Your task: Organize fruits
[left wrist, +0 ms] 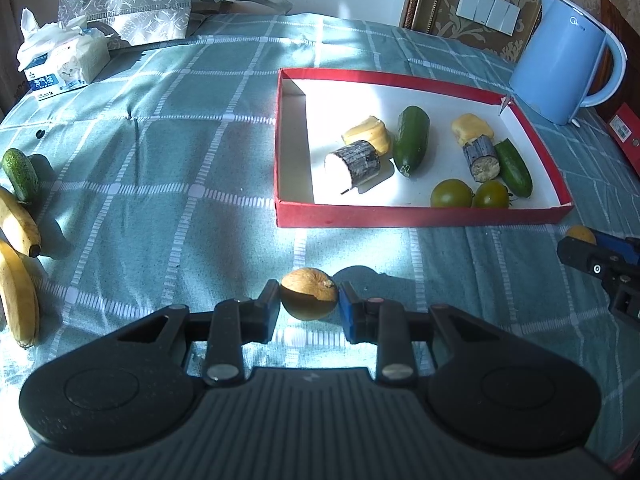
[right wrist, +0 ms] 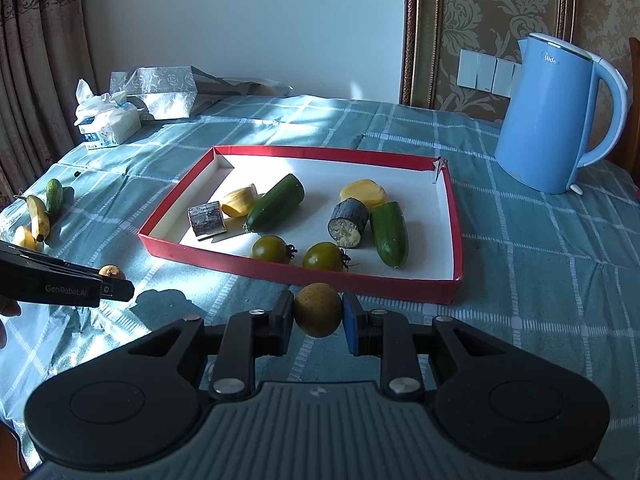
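Red cardboard frames the shallow tray in the left wrist view, lying on a desk under a green checked cloth. The left tongs are clenched on a small round brown fruit, held above the cloth short of the tray's near wall. Inside the tray lie two cucumbers, two green tomatoes, two dark cane-like stubs and two pale yellow pieces. Far left, two bananas and a small cucumber wait on the cloth. At the right edge the other gripper shows, with what looks like a yellowish fruit at its tip, though it is partly cut off.

In the right wrist view, the right tongs grasp a second round fruit, just before the tray's near wall. The left tongs show at the left with their fruit.

The grip is on a smooth ball by narrow pads, so a tilt or a knock on the wall could squirt it out and send it rolling over the desk. Released from too high, it may bounce off the tomatoes, which crowd the near edge; the clear floor lies at the tray's far side. A blue kettle, a tissue pack and a patterned bag stand well apart, out of the way.
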